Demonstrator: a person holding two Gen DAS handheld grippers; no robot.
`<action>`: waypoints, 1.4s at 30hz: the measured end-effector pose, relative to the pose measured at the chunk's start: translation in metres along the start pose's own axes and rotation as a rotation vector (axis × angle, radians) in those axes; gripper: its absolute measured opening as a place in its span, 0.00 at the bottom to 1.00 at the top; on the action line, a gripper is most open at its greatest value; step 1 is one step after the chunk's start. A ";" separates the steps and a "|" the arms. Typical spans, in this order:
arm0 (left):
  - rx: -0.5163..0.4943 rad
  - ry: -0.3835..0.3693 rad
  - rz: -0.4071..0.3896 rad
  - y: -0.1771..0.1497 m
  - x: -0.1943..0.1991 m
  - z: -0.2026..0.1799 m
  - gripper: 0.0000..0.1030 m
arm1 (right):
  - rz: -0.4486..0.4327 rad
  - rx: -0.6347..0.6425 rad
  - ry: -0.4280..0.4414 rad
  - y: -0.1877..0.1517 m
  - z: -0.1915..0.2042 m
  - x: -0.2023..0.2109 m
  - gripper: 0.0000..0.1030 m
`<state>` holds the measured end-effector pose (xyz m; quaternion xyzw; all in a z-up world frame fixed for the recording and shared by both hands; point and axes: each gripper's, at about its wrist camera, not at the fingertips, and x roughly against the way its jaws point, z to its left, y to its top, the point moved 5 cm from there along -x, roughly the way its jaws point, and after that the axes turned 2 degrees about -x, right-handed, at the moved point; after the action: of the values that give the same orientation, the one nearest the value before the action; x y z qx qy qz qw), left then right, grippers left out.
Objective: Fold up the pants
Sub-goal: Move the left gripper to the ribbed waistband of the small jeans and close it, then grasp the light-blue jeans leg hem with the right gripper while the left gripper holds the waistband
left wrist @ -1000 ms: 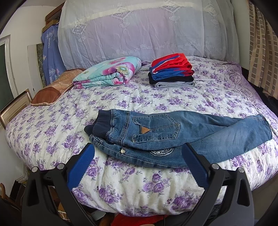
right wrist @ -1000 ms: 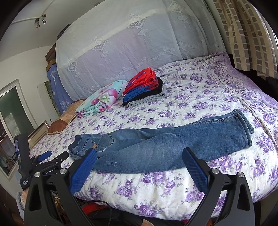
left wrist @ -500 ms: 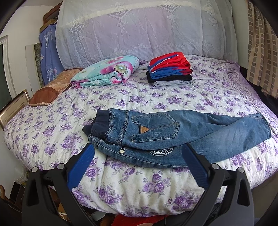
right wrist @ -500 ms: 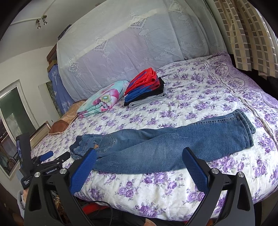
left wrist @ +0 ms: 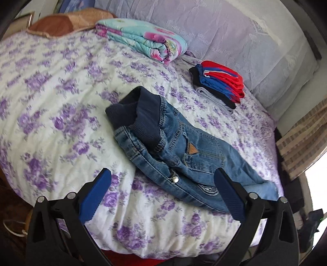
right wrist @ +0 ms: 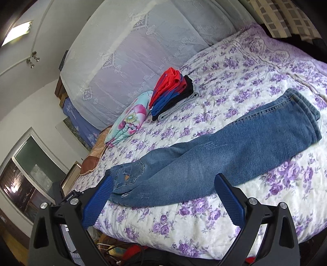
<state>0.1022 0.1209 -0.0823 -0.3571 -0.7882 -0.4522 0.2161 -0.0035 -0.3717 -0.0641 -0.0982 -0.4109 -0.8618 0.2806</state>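
Note:
A pair of blue jeans (left wrist: 179,151) lies folded lengthwise near the front edge of the bed, its dark ribbed waistband (left wrist: 134,114) to the left. In the right wrist view the jeans (right wrist: 214,161) stretch to the right, the leg cuffs (right wrist: 302,114) at the far end. My left gripper (left wrist: 163,196) is open and empty, just in front of the waist part. My right gripper (right wrist: 163,198) is open and empty, in front of the thigh part of the legs.
The bed has a purple-flowered cover (left wrist: 61,106). A stack of folded red, blue, black and grey clothes (left wrist: 220,81) and a folded flowered quilt (left wrist: 143,38) lie at the back. A brown pillow (left wrist: 61,22) lies far left. A curtain (right wrist: 286,16) hangs at right.
Both grippers have tilted and moved closer to the jeans; the left now looks down on the waistband from the left. The jeans have not moved. Both stay open.

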 end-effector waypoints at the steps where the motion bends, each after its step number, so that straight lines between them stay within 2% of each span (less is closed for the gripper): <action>1: 0.022 -0.013 -0.005 0.000 -0.001 0.000 0.95 | 0.007 -0.005 0.005 0.000 -0.001 -0.003 0.96; 5: 0.002 -0.009 0.010 0.004 -0.011 -0.010 0.95 | 0.012 -0.001 -0.015 0.002 -0.009 -0.008 0.96; 10: 0.024 -0.036 0.009 0.017 -0.015 -0.018 0.95 | 0.017 -0.002 -0.038 0.013 -0.021 -0.009 0.96; 14: -0.003 -0.021 0.022 0.027 -0.026 -0.028 0.94 | 0.011 -0.004 -0.022 0.021 -0.024 -0.015 0.96; 15: 0.004 -0.023 0.030 0.028 -0.030 -0.028 0.94 | 0.016 -0.006 -0.018 0.022 -0.025 -0.019 0.96; 16: 0.009 -0.028 0.043 0.028 -0.034 -0.028 0.87 | 0.023 -0.010 -0.016 0.023 -0.027 -0.022 0.96; 17: 0.008 -0.033 0.068 0.028 -0.041 -0.029 0.77 | 0.032 -0.015 -0.014 0.023 -0.029 -0.026 0.96; 19: 0.001 0.007 0.078 0.028 -0.050 -0.029 0.76 | 0.051 -0.031 -0.014 0.023 -0.034 -0.034 0.96; 22: -0.005 0.029 0.079 0.026 -0.053 -0.027 0.76 | 0.064 -0.070 -0.013 0.021 -0.046 -0.040 0.96; 26: 0.020 0.021 0.109 0.015 -0.054 -0.014 0.76 | 0.077 -0.117 -0.014 0.020 -0.062 -0.042 0.96; 30: 0.053 0.028 0.125 0.019 -0.069 -0.006 0.74 | 0.101 -0.171 -0.037 0.015 -0.082 -0.049 0.96; 31: 0.058 0.034 0.120 0.022 -0.072 -0.008 0.72 | 0.110 -0.196 -0.038 0.013 -0.089 -0.052 0.96; 32: 0.054 0.038 0.114 0.024 -0.074 -0.010 0.63 | 0.118 -0.223 -0.033 0.012 -0.095 -0.054 0.96; 36: 0.036 0.061 0.084 0.029 -0.072 -0.011 0.50 | 0.118 -0.286 0.027 0.010 -0.108 -0.056 0.96; 38: 0.063 0.051 0.079 0.030 -0.069 -0.002 0.30 | 0.120 -0.314 0.066 0.010 -0.113 -0.055 0.96; 39: 0.081 0.038 0.079 0.032 -0.067 0.003 0.25 | 0.122 -0.319 0.085 0.009 -0.115 -0.054 0.96; 42: 0.111 -0.032 0.083 0.036 -0.062 0.010 0.20 | 0.138 -0.288 0.117 0.008 -0.113 -0.053 0.96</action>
<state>0.1701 0.1190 -0.1080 -0.3843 -0.7999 -0.3925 0.2416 0.0520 -0.4405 -0.1530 -0.1151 -0.2587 -0.8947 0.3454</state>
